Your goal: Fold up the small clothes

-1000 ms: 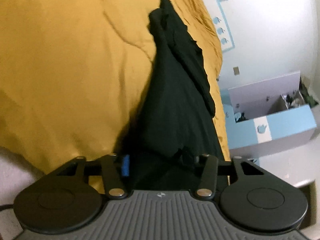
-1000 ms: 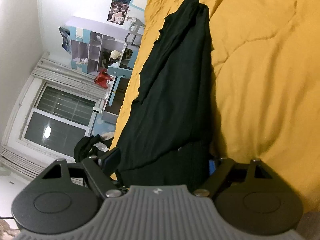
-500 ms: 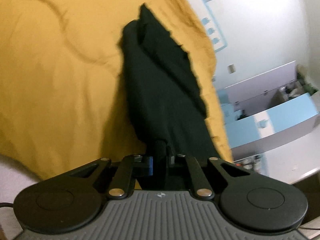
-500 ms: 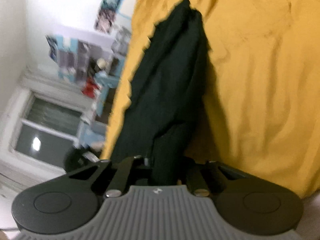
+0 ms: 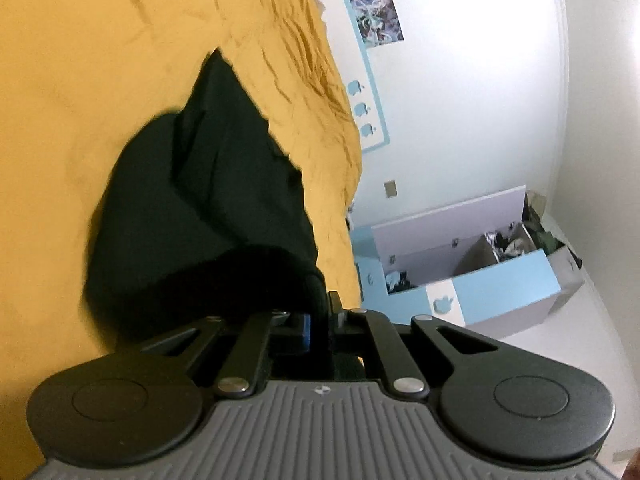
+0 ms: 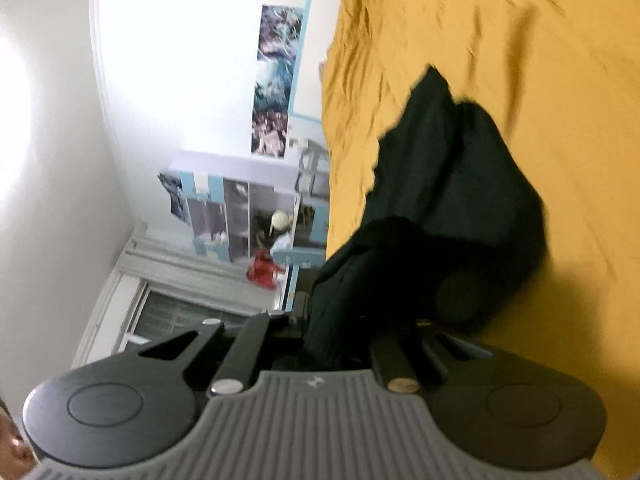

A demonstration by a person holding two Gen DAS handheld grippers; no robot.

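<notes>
A black garment (image 5: pixel 208 208) lies along the edge of a yellow bed cover (image 5: pixel 80 80). Its near end is lifted and curls back over the rest, forming a rounded fold. My left gripper (image 5: pixel 318 322) is shut on that near edge, with cloth pinched between the pads. In the right wrist view the same black garment (image 6: pixel 460 200) bulges up from the yellow bed cover (image 6: pixel 540 60), and my right gripper (image 6: pixel 332 332) is shut on the near edge at the other corner. The fingertips are mostly buried in dark cloth.
The bed's edge runs beside the garment; past it stands a blue and white drawer unit (image 5: pixel 480 276) with an open drawer. A shelf unit (image 6: pixel 240 208), a window (image 6: pixel 168 312) and a poster (image 6: pixel 276 80) on the white wall lie off the bed.
Both grippers closed on the garment's near edge, then rose and moved forward along the bed. The flat, stretched garment now bunches and folds over itself. Both views tilted toward the wall.
</notes>
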